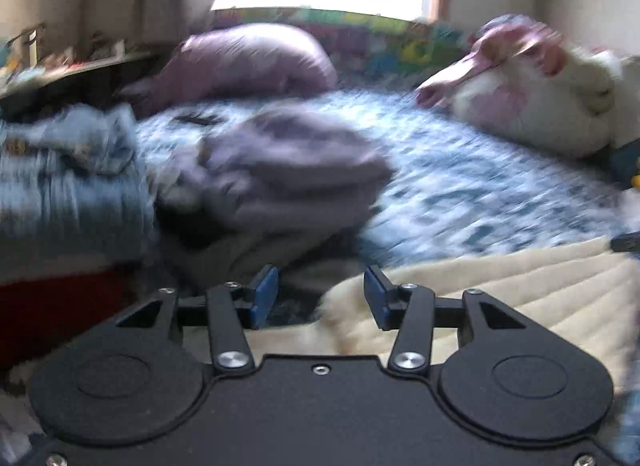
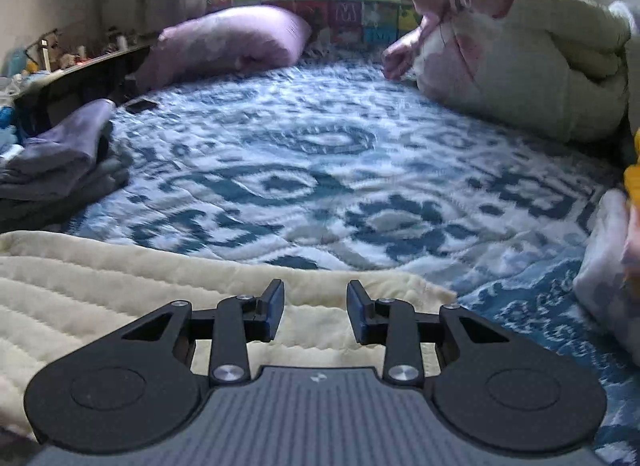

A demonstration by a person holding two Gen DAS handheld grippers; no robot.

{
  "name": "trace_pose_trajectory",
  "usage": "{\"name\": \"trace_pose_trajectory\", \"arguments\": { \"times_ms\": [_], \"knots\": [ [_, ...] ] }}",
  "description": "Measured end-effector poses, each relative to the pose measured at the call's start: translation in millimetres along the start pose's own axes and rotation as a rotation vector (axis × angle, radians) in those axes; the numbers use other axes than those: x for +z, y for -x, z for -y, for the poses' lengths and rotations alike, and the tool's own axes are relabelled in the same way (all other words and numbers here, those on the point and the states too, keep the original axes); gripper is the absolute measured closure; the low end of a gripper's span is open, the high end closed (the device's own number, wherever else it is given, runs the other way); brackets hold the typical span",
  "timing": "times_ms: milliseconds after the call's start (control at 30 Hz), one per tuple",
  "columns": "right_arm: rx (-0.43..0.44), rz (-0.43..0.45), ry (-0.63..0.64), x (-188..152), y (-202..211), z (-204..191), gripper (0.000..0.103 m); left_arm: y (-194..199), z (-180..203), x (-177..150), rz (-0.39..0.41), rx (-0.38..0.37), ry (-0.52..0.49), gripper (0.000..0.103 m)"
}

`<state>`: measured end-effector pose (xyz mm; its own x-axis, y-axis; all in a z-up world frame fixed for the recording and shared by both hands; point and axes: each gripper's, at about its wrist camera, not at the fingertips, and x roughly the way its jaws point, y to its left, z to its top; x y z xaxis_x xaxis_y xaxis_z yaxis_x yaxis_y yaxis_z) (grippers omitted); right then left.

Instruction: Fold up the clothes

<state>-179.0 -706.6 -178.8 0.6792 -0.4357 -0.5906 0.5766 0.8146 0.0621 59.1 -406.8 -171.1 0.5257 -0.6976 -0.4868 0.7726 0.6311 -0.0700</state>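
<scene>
My tools: two, left tool [image 1: 320, 296] and right tool [image 2: 315, 310], both parted, gripping nothing.
Cream quilted garment [image 2: 120, 286]: one, long axis left-right.
Purple folded pile [image 1: 288, 169]: one.

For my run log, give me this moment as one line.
left hand-held gripper open, empty | right hand-held gripper open, empty | both over cream quilt | purple-grey clothes stacked on bed

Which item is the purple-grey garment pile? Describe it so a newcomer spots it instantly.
Start from the blue-and-white patterned bedspread. At its left edge, below the lilac pillow, lies the purple-grey garment pile. Unlike the smooth, puffed pillow, it is darker, flatter and layered in folds.
</scene>
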Motion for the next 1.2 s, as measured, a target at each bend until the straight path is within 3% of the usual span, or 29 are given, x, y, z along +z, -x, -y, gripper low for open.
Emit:
{"name": "trace_pose_trajectory", "arguments": {
  "times_ms": [167, 300, 467, 600, 733, 767, 800, 833, 900, 1133, 1200],
  "knots": [
    [0.108, 0.0, -0.016, -11, 30, -11, 0.068, 8, 31, 5, -0.003, -0.228, -0.009, 0.053],
    [0.2, 0.0, -0.007, -33, 46, -36, 0.068, -14, 54, 2, -0.058, -0.173, -0.04, 0.053],
    [0.302, 0.018, -0.087, -58, 50, -54, 0.067, -40, 62, 20, -0.107, -0.181, -0.07, 0.052],
    [0.352, 0.056, -0.196, -72, 48, -46, 0.067, -75, 81, 25, -0.171, -0.221, -0.19, 0.047],
    [0.37, 0.043, -0.221, -70, 41, -46, 0.066, -99, 102, 21, -0.249, -0.259, -0.33, 0.047],
    [0.374, 0.042, -0.236, -70, 40, -46, 0.066, -101, 106, 16, -0.262, -0.274, -0.363, 0.051],
    [0.377, 0.042, -0.249, -70, 38, -47, 0.065, -102, 109, 12, -0.265, -0.284, -0.392, 0.066],
    [0.375, 0.039, -0.242, -71, 37, -49, 0.065, -100, 109, 10, -0.256, -0.292, -0.404, 0.072],
    [0.37, 0.035, -0.23, -72, 34, -53, 0.065, -95, 111, 9, -0.232, -0.289, -0.429, 0.099],
    [0.354, 0.087, -0.255, -72, 43, -49, 0.065, -70, 113, 29, -0.066, -0.187, -0.376, 0.101],
    [0.351, 0.088, -0.269, -72, 42, -46, 0.064, -78, 120, 23, -0.099, -0.171, -0.413, 0.101]
  ]
}}
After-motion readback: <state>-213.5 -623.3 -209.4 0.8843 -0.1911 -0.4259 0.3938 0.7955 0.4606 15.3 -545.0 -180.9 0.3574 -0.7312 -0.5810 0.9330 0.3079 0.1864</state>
